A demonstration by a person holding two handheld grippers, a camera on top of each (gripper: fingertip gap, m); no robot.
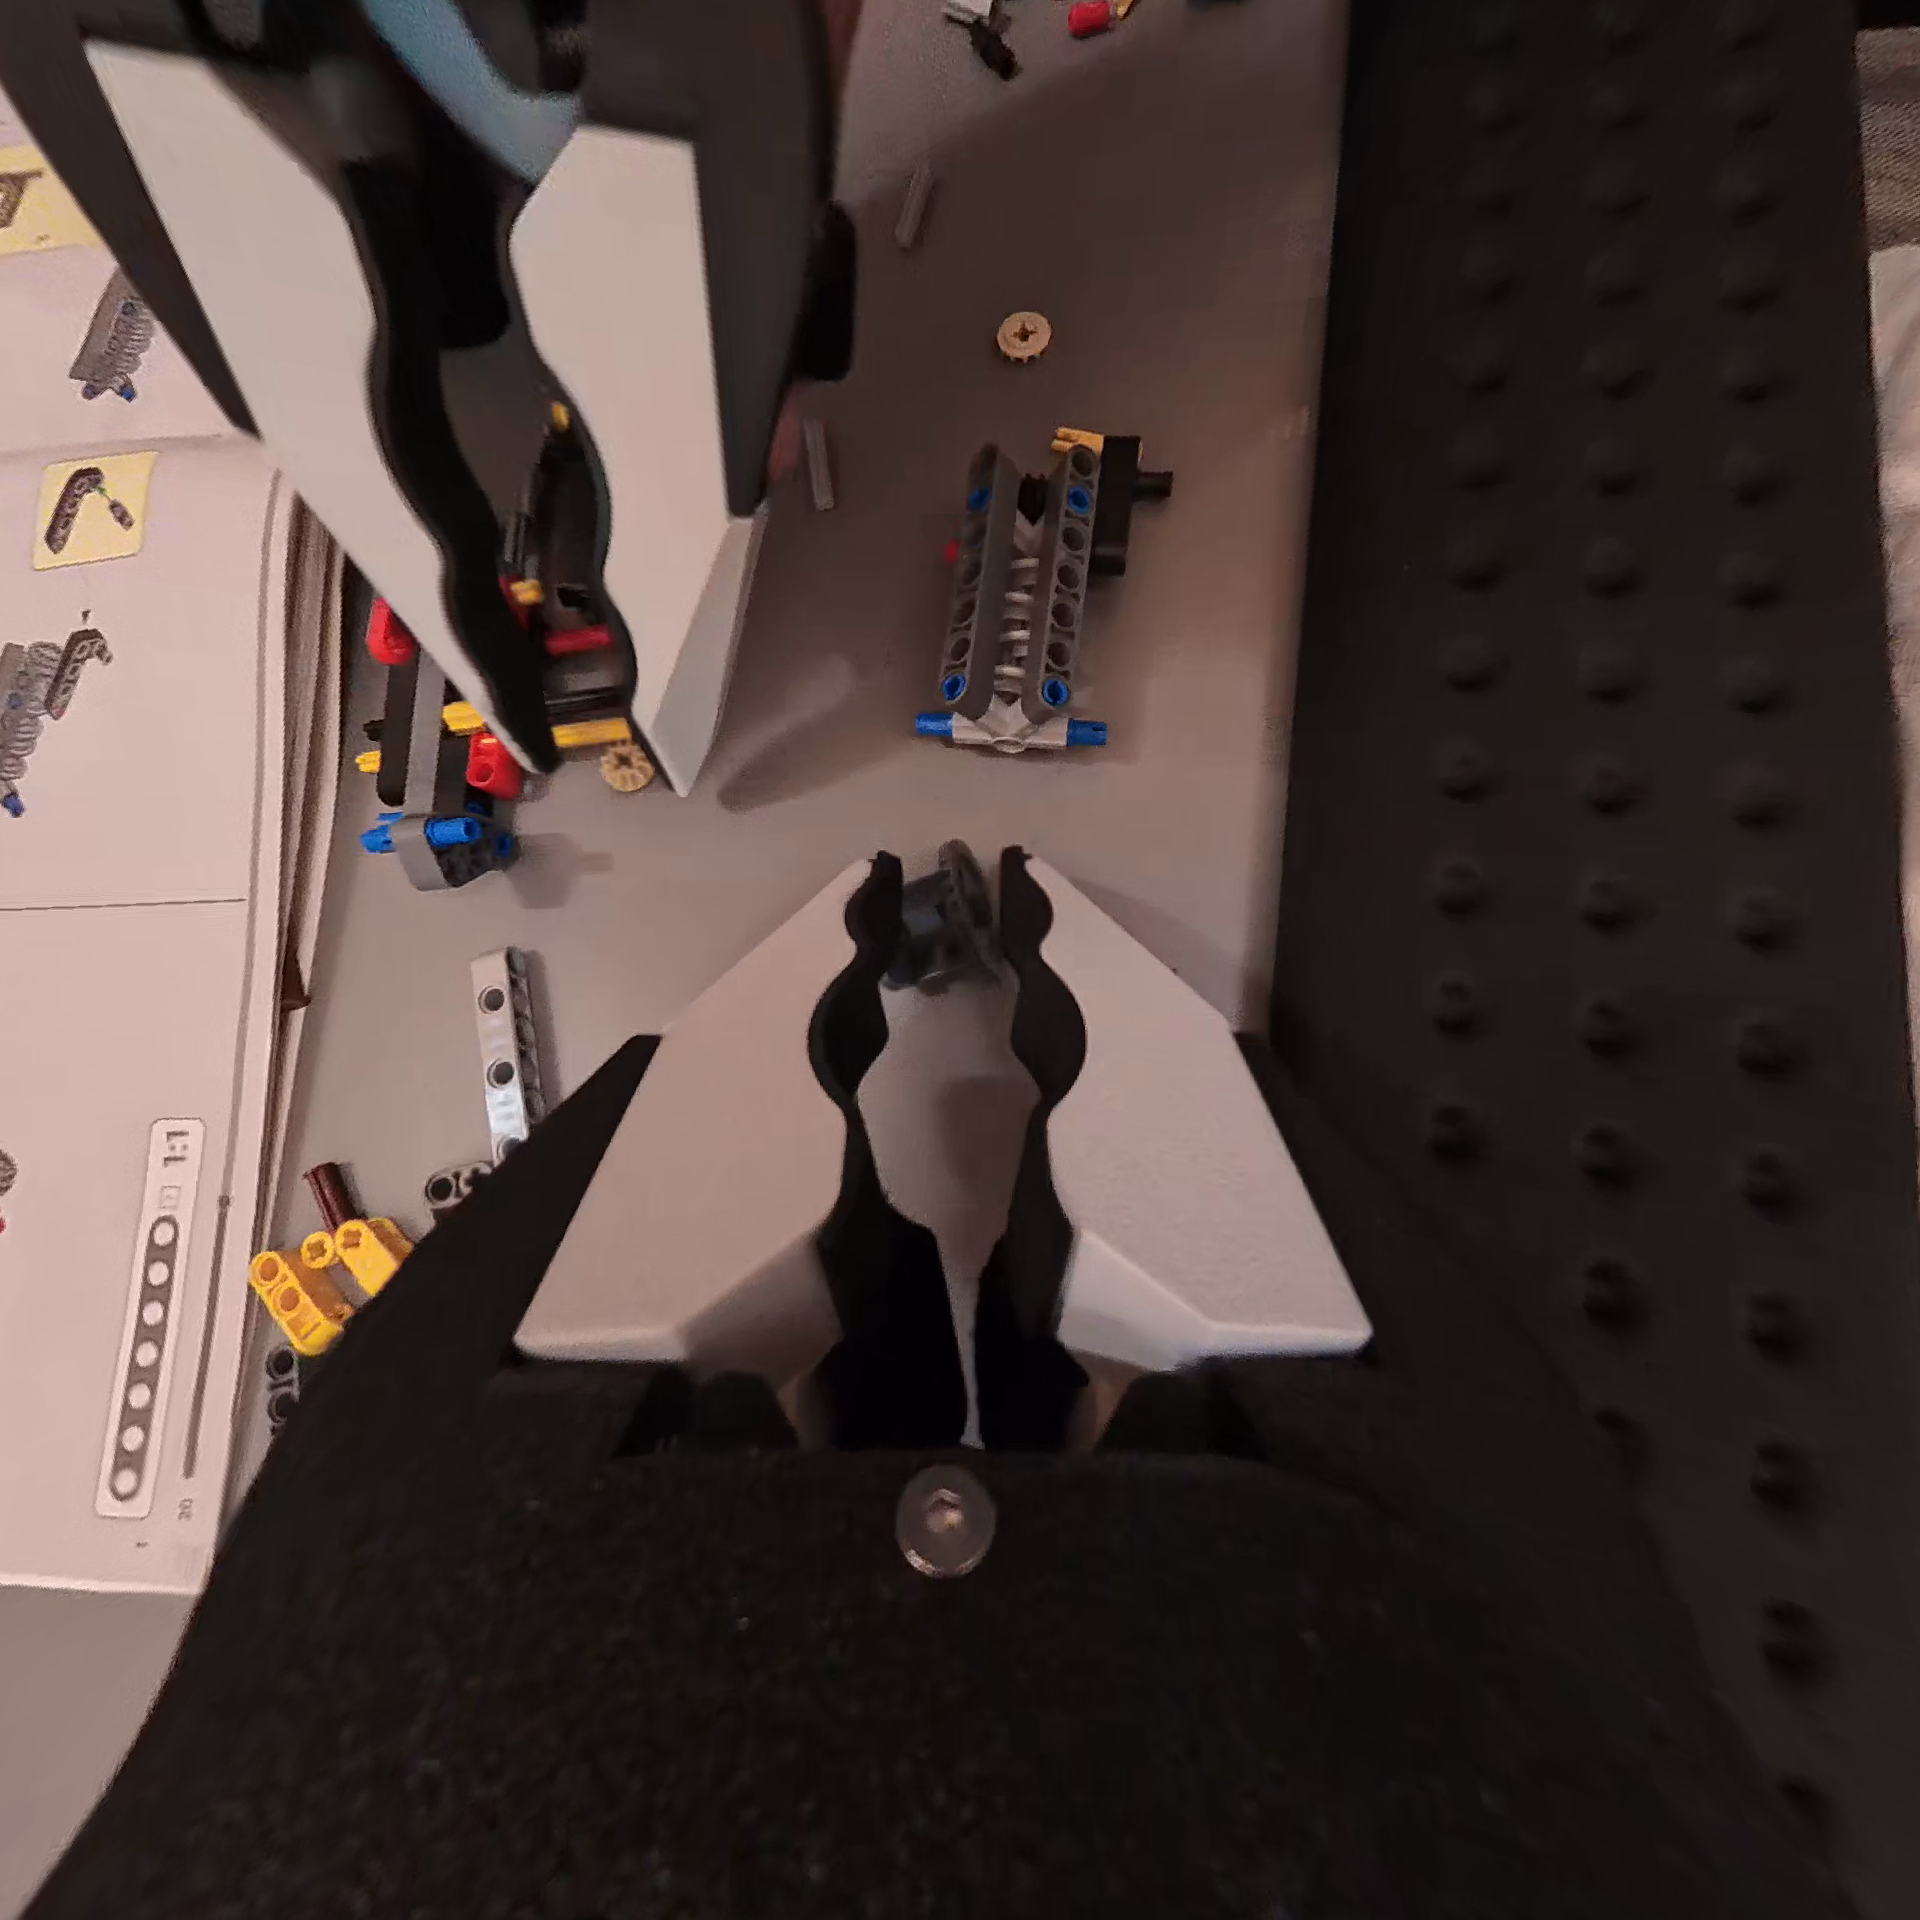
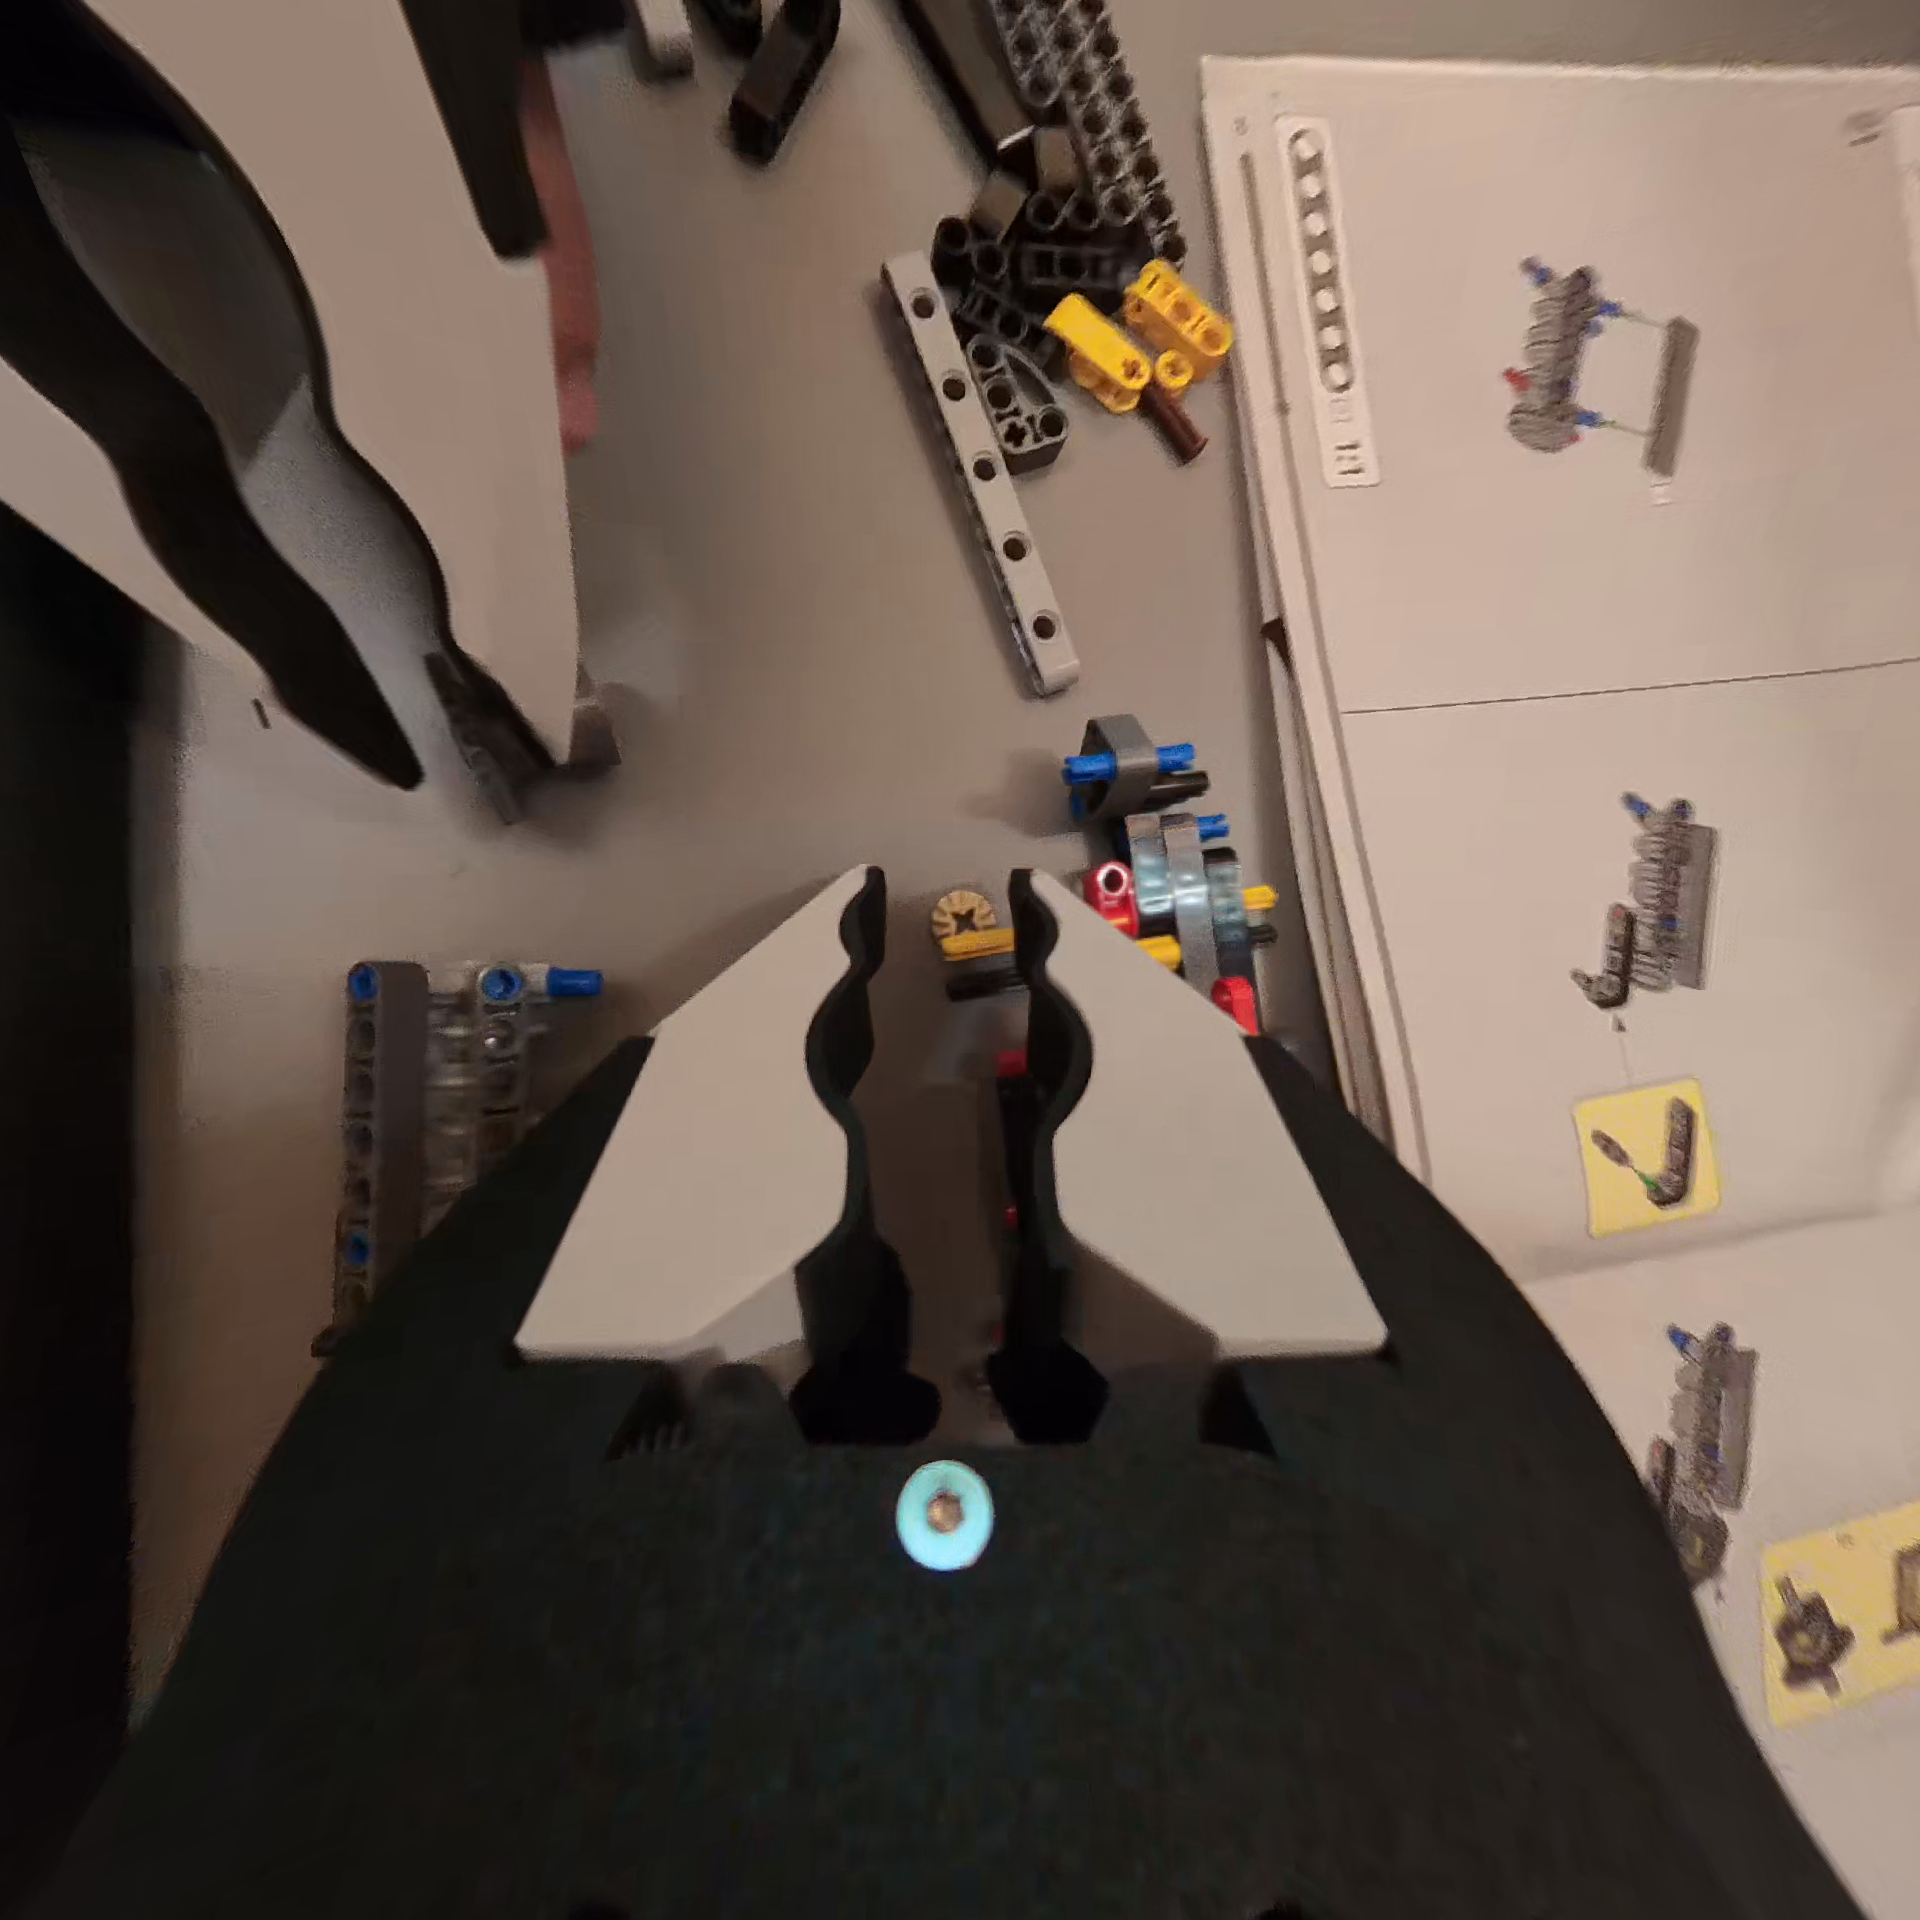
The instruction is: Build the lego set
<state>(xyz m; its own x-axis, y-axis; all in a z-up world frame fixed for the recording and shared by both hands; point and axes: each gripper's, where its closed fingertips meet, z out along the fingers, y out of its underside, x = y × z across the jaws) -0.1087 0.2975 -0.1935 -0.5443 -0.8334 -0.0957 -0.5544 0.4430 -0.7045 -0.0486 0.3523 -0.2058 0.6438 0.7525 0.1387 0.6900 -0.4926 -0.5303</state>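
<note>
My left gripper is shut on a small dark grey gear piece and holds it just above the grey table. It also shows in the right wrist view at the upper left. My right gripper is closed around a black, red and yellow assembly, which reaches past its right finger. It shows in the left wrist view at the upper left, with the assembly between its pads. A tan gear lies at its tips. A grey engine block with blue pins lies between the grippers.
An open instruction booklet lies along the table's side. A light grey long beam, yellow connectors and black beams lie beside it. A second tan gear and grey axles lie farther off. A dark studded plate borders the table. The right gripper is farther from the dark studded plate, some 20 centimetres, than the left, some 10 centimetres.
</note>
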